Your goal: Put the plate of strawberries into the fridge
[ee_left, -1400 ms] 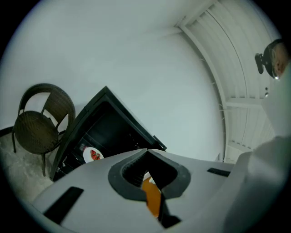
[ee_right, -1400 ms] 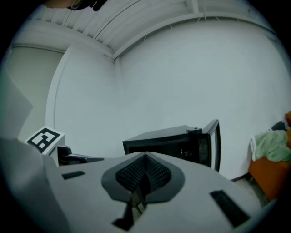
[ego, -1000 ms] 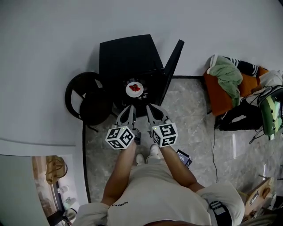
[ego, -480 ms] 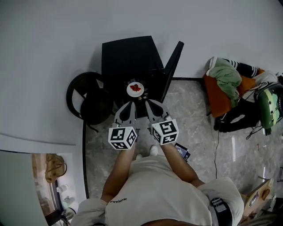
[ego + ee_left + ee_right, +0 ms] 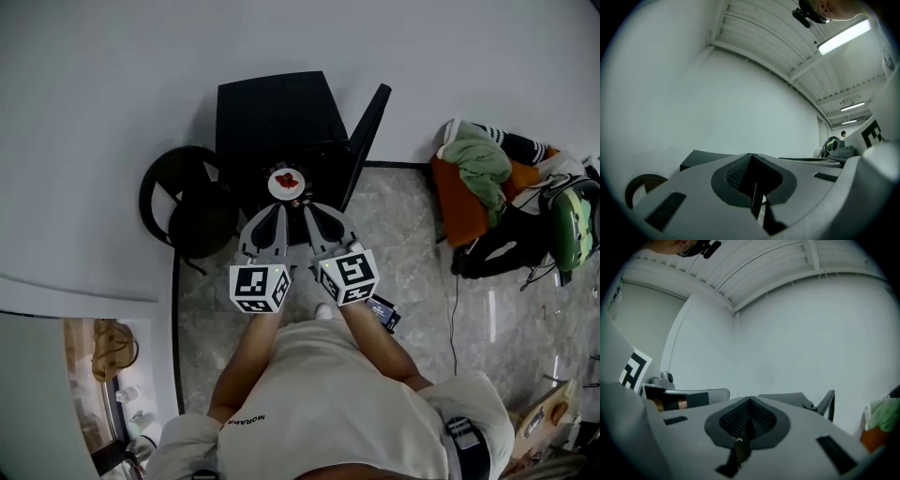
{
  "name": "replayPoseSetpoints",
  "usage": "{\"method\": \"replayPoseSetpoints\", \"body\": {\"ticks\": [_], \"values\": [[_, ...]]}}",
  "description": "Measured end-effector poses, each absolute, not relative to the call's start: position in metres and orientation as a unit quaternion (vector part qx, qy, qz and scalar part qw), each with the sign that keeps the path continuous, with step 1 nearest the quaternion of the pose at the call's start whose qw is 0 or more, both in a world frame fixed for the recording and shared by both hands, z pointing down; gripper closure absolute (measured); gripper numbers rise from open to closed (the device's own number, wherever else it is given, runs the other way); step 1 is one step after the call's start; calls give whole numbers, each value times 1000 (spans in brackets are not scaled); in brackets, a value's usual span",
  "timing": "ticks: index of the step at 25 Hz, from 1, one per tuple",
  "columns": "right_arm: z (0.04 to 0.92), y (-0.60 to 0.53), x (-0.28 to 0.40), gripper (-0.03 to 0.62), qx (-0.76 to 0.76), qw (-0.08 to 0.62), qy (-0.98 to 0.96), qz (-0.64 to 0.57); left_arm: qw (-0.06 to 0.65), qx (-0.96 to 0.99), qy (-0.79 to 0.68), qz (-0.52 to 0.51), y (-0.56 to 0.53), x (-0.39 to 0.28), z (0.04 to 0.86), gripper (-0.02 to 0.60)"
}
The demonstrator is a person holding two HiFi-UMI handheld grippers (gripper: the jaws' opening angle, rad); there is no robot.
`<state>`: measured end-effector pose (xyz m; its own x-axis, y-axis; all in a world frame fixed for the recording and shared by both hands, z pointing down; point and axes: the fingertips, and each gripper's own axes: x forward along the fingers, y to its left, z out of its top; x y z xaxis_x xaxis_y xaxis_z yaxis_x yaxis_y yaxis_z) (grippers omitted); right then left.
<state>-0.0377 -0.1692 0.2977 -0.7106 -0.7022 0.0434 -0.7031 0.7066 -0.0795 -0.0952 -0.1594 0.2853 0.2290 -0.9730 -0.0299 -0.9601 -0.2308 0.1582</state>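
Note:
A small white plate of red strawberries point(image 5: 286, 182) hangs in front of the open black mini fridge point(image 5: 272, 108), whose door point(image 5: 367, 131) swings out to the right. Both grippers point level at the plate's near rim. My left gripper point(image 5: 279, 207) is shut, and in the left gripper view a thin white edge shows between its pads point(image 5: 753, 201). My right gripper point(image 5: 305, 205) is shut too, with a small white bit pinched at its tips point(image 5: 739, 441). The fridge's inside is dark and hidden behind the plate.
A black round chair point(image 5: 183, 211) stands left of the fridge. Clothes on an orange seat point(image 5: 478, 178), a green backpack point(image 5: 572, 225) and cables lie to the right. A dark flat object point(image 5: 382, 314) lies on the marble floor by my feet.
Both grippers have risen with the plate between them. The left one has rolled, its marker cube now showing a different face. The plate sits slightly higher in the head view.

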Motion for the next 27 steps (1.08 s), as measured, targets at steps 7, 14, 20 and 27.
{"method": "replayPoseSetpoints", "body": {"ticks": [7,14,20,27], "values": [[293,-176,-37,591,382,1,-924,37,40,785,-616,-54,-165,-88,283,581],[294,-178,-35,591,379,1,-925,35,37,783,-619,-51,-168,-87,283,581],[291,-184,-33,591,380,-3,-924,32,35,781,-621,-53,-175,-88,281,581],[289,-186,-29,591,378,-6,-925,32,30,781,-621,-54,-177,-84,277,581]]}}
